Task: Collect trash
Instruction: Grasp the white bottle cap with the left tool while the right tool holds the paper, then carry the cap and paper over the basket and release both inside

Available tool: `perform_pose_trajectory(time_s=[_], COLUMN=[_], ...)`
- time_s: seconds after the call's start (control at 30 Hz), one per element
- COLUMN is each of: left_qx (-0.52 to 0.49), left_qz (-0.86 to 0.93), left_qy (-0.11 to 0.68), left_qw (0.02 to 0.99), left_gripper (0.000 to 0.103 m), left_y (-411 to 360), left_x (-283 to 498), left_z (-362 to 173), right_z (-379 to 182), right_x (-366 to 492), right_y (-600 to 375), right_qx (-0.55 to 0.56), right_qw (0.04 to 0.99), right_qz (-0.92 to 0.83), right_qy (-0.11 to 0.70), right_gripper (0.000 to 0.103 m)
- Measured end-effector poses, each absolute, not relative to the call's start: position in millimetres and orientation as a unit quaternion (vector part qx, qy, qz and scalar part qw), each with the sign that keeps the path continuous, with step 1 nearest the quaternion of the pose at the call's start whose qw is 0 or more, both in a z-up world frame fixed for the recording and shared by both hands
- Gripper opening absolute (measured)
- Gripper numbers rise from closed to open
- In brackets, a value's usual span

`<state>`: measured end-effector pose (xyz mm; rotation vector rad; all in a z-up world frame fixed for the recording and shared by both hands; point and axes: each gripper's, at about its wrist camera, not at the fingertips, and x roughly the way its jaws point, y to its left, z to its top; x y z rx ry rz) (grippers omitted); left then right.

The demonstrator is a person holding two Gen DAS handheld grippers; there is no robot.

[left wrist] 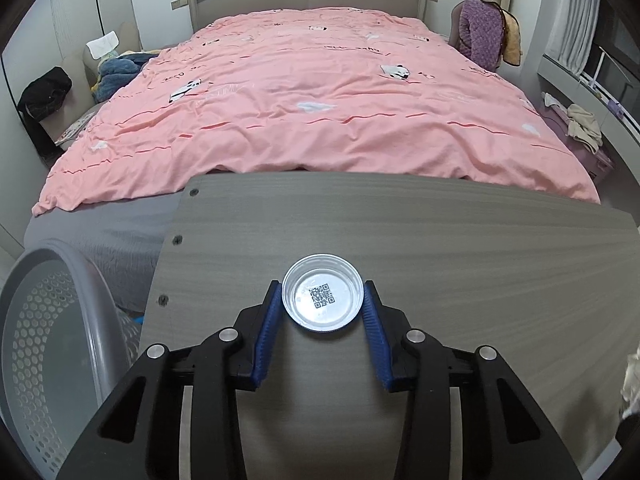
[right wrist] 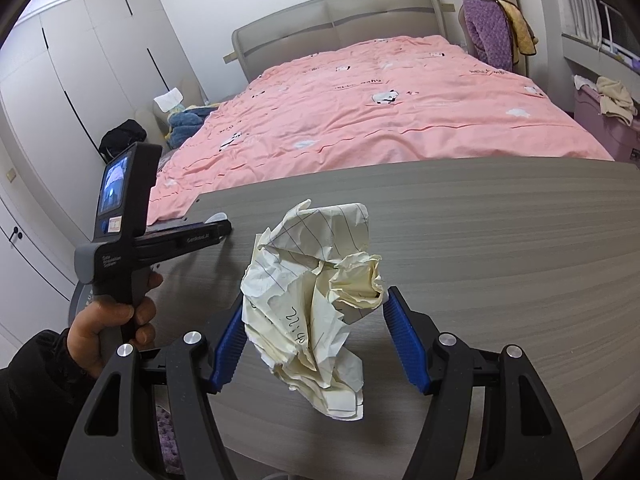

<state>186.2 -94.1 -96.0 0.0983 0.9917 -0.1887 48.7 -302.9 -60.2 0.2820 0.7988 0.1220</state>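
A round silver lid (left wrist: 322,300) with a QR code inside lies on the grey wood-grain table (left wrist: 460,240). My left gripper (left wrist: 321,294) is shut on it, one blue pad against each side of its rim. In the right wrist view, a crumpled ball of lined cream paper (right wrist: 308,292) hangs between the blue pads of my right gripper (right wrist: 315,300), which is shut on it just above the table (right wrist: 500,248). A hand (right wrist: 104,328) holds the left gripper (right wrist: 220,226) low over the table's left end.
A grey perforated plastic basket (left wrist: 52,320) stands at the table's left end, below its edge. A bed with a pink cover (left wrist: 312,104) lies just beyond the table. Clothes hang on a chair (left wrist: 484,32) at the far right. White wardrobes (right wrist: 80,80) line the left wall.
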Motion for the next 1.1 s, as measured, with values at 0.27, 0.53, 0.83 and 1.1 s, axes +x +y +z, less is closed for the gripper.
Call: perform_pose_trajectory(time_s=[0.27,0.53,0.83,1.1], left_qx=[0.045,0.035,0.016,0.011], left_qz=[-0.116,-0.133,-0.126,-0.080], left_qy=[0.479,0.468,0.436,0.409], left_qw=[0.869,0.873,0.891,0.909], left_gripper=[0.039,0.039,0.039,0.039], left_y=[-83.6,-68.2,-26.2,31.3], left_x=[138.7,99.7,67.5,63.6], left_z=[-91.6,-82.8,-60.3,-39.1], right_z=[-60.9,-60.0,-52.8,-36.5], right_x=[48.9,49.3,48.6,68.3], right_y=[-300.8,-283.3,-245.1,-194.0], right_qx=[0.134,0.119,0.095,0.073], right_qw=[0.909,0.909,0.910,0.909], right_qz=[0.058,0.067,0.095,0.146], right_qy=[0.390,0.394,0.392,0.383], right_gripper=[0.064,0.064,0.064,0.064])
